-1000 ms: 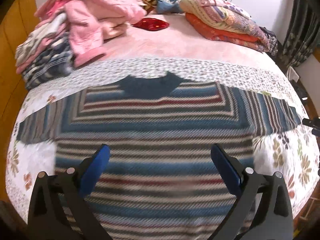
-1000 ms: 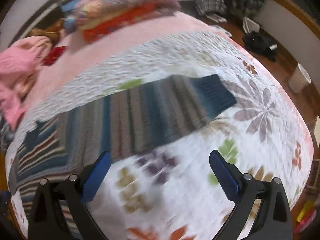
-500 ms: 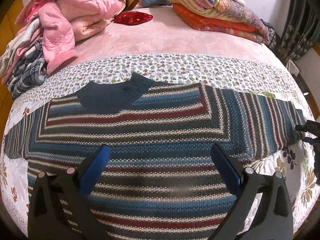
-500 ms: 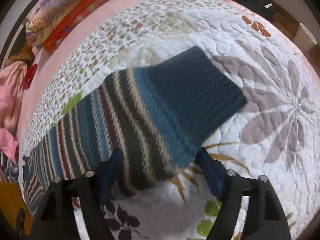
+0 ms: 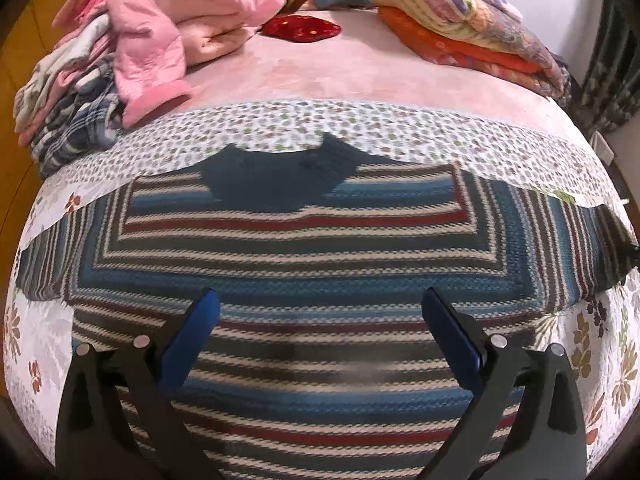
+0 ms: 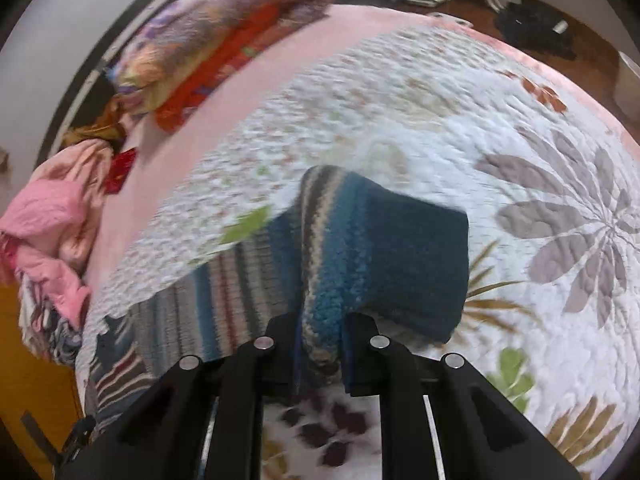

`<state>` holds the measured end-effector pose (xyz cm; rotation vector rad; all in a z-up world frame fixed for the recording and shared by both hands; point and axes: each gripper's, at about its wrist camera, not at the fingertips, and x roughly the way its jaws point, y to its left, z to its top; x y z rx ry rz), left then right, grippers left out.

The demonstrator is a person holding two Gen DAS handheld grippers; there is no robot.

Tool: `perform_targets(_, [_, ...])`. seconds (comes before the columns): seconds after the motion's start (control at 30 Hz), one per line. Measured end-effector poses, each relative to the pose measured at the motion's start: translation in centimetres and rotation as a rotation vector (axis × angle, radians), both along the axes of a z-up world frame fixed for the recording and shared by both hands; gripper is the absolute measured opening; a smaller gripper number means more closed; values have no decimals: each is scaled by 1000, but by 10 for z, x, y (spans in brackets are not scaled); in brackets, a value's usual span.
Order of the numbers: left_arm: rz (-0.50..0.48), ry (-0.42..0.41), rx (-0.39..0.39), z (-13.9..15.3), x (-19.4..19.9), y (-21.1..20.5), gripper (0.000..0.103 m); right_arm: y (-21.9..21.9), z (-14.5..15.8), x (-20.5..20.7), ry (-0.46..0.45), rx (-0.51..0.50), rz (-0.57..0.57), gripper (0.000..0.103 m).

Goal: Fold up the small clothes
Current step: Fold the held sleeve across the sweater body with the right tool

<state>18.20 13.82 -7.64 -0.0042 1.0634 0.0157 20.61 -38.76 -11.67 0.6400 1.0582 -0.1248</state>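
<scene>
On the floral white quilted bed, the striped blue, cream and red knitted sweater is lying flat, collar toward twelve o'clock, while the right tongs are pinching its dark-blue sleeve cuff, probably to fold it inward, and the left tongs are hovering spread apart over the body.

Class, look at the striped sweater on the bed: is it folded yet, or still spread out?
Mostly spread: the striped sweater lies flat on the quilt, left sleeve outstretched. Only the right sleeve is lifted, pinched in the right gripper.
</scene>
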Motion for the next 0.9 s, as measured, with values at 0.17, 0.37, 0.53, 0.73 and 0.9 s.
perform_targets(0.17, [42,10,-14,2,-2,26,100,57,19,4,-38,7,76,14])
perform_targets(0.37, [66,16,-21,2,-8,49,100,137,23,10,-61,10,192,14])
perform_targets(0.53, [80,22,-40,2,-12,64,100,209,24,16,-75,-26,313,14])
perform_targets(0.73, [84,26,-49,2,-15,76,100,269,10,19,-65,-32,403,14])
perform_targets(0.9, [87,36,-80,1,-15,80,100,305,-9,18,-43,-28,462,15])
